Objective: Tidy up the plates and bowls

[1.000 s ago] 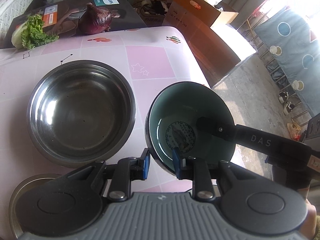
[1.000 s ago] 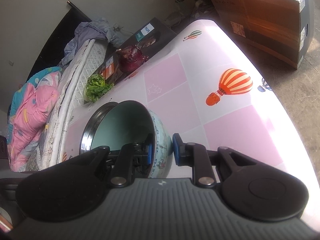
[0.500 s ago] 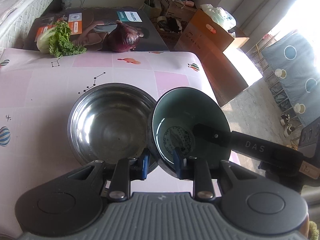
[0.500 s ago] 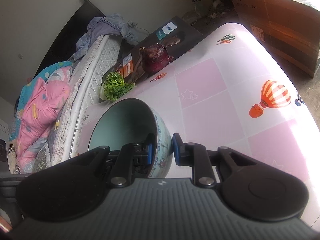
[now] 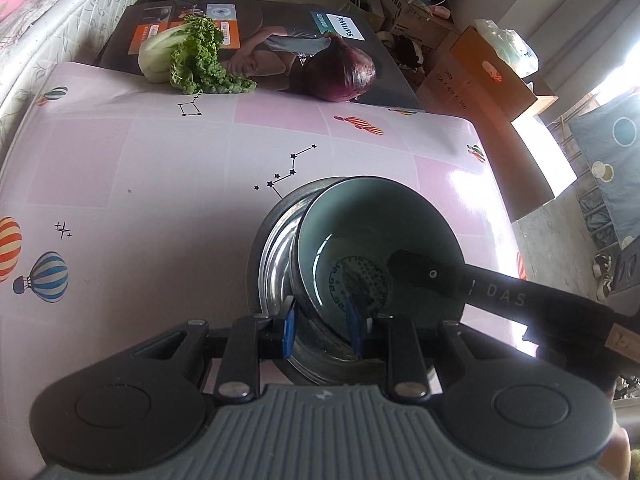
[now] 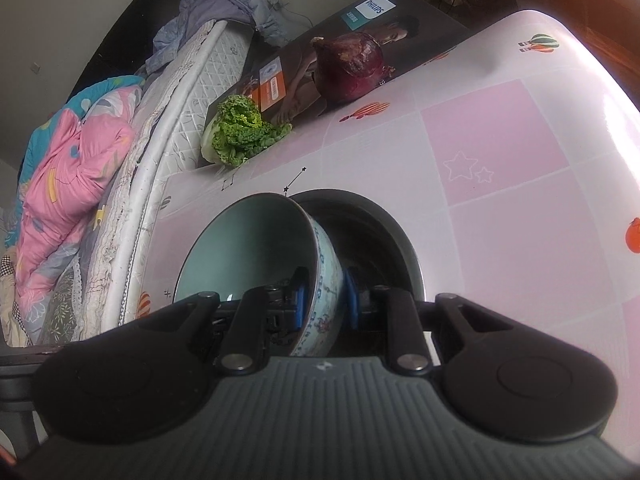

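Ahead and to the left of my left gripper lies a leafy green cabbage on a dark printed carton lettered "PHILIPS", with a round purple onion further right. My left gripper is nearly closed, clamping the near rim of the teal-glazed ceramic bowl, which sits tilted over the shiny stainless steel bowl on the pink balloon-print tablecloth. My right gripper, lettered "DAS" on one finger, pinches the ceramic bowl's opposite rim.
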`<state>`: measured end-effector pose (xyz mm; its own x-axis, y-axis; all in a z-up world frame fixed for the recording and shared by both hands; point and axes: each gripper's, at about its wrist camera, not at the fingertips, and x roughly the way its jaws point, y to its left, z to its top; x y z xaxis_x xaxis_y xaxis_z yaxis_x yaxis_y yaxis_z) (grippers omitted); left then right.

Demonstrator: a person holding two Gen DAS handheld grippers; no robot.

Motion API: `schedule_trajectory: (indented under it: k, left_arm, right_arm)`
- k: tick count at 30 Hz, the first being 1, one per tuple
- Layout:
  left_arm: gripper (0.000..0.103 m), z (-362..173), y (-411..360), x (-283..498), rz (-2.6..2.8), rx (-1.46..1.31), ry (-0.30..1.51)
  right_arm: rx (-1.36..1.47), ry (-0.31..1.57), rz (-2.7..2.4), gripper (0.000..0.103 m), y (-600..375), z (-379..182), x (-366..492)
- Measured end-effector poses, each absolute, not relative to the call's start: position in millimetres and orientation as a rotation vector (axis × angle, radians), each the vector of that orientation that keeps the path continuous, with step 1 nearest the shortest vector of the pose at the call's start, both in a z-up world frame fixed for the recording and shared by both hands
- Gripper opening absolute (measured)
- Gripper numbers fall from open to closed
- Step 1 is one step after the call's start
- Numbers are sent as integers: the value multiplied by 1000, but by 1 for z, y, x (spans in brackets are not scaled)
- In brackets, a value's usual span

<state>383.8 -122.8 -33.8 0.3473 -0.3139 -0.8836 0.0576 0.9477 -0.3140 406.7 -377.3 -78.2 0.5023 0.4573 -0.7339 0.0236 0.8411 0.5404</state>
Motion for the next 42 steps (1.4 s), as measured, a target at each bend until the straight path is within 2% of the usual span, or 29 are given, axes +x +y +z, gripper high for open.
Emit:
schedule_trajectory:
  k: [9,15,17,18,19,22,25,29,33,35,38,40,42]
  left_arm:
    - [28,-53,-111,389,-281,-291,1237]
    - [43,-43,-101,381,-323,-339,1198]
    - [52,-36,-97,376,-329,-348,1183]
    - [62,-31,-96,373,-319,-344,1171]
    - [67,-26,-94,369,-310,-337,1153]
    - [68,-12,-87,358,-316,-329,1110]
    - [71,2,-77,343,-324,-343,1082]
    - [76,27,-66,312,-353,-314,1020]
    - [87,55,-54,261,-410,-239,914]
    - [89,63,-48,234,-437,-207,871]
    - [93,66,-37,192,-468,-167,829]
    - [100,63,-26,163,-471,-146,810]
    - [101,57,-16,140,-461,-135,801]
  right_arm:
    - [481,1043,251,21,-366,-93,417]
    - [568,1023,281,42,-378,-91,416]
    - [606,1022,290,46,-382,-91,413]
    - [627,1019,295,47,-384,-91,410]
    - [650,1010,301,50,-386,-90,407]
    - [718,973,315,58,-396,-85,396]
    - [786,925,325,59,-408,-76,382]
    - [826,856,331,59,-422,-54,347]
    - [782,793,325,60,-428,-27,293]
    - [734,749,302,64,-430,-11,255]
    - [662,688,230,75,-429,5,197]
    - [623,659,163,80,-425,11,159]
    - [576,639,95,82,-416,15,123]
